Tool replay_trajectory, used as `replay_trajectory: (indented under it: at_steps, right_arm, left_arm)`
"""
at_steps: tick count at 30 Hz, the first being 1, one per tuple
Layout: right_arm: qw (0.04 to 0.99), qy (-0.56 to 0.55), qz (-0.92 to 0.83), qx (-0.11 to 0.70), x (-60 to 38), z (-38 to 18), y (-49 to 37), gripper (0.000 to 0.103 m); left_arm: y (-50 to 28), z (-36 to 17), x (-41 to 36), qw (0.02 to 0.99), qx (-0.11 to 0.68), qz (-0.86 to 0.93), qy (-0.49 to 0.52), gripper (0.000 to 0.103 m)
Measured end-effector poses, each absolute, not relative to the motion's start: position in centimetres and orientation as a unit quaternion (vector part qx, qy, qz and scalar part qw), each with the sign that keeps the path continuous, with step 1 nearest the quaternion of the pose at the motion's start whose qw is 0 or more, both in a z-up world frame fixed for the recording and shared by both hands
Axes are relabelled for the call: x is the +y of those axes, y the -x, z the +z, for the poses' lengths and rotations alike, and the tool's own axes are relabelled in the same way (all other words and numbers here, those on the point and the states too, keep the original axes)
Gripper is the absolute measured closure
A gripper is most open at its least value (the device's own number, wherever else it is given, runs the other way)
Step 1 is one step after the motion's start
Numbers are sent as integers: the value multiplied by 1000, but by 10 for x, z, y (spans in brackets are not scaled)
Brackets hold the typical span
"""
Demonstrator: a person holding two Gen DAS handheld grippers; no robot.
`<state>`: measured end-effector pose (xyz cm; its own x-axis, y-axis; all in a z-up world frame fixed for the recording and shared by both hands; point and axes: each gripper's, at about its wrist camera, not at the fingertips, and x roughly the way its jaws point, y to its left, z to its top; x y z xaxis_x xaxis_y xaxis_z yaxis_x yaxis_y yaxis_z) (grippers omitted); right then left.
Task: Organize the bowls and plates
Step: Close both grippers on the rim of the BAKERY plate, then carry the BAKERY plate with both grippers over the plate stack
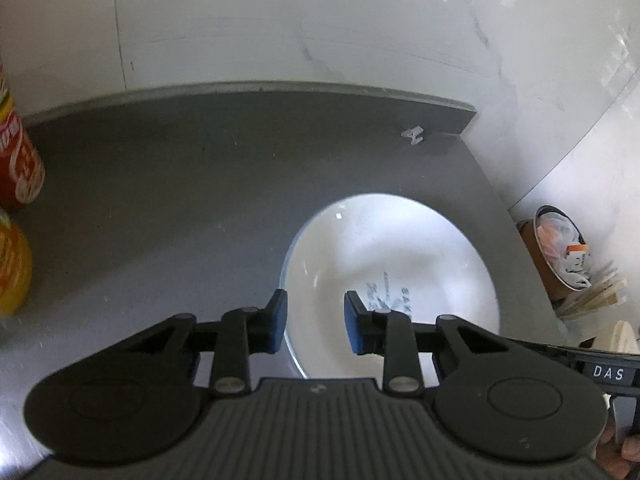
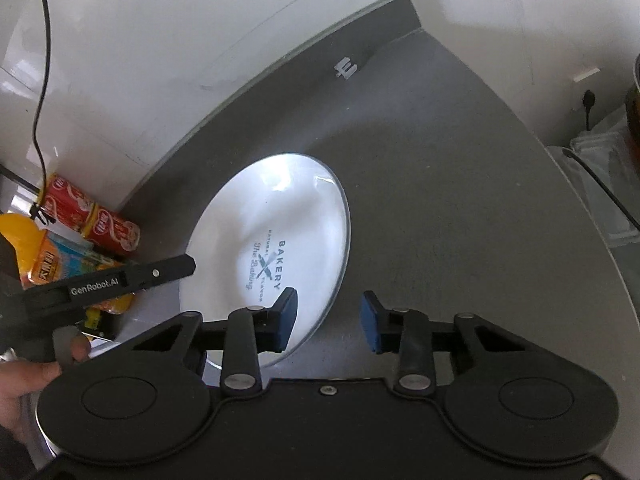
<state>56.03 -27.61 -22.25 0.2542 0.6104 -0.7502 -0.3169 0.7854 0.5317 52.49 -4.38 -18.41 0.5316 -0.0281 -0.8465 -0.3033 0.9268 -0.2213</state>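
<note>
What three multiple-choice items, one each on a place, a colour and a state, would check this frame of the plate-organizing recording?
1. Where do the red cans stand?
A. at the countertop's wall edge
B. on the plate
C. between the right gripper's fingers

2. What colour is the plate?
A. black
B. white with dark lettering
C. red

3. How are the two grippers?
A. both shut on the plate
B. only the left open
C. both open, gripping nothing

Key: 1 A, they stand against the wall, left of the plate. 2 B, BAKERY print shows on white. 3 C, left gripper and right gripper show clear gaps between their pads.
</note>
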Motion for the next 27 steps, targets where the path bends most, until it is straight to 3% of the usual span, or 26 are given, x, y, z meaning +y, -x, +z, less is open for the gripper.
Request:
replay_trajectory:
  at_steps: [7,13,27]
  right_arm:
    - [779,-126,298,537,-261,-227,-567,75]
    - [784,-105,284,543,-252,-234,-569,92]
    - [810,-107,275,507,-262,-195,-549,92]
  left_arm:
    - [-530,-194,-24,835,495,104,218,80]
    - [-529,-207,-16,824,497,100,254,94]
    - [-511,-164,-27,853,473,70,208,95]
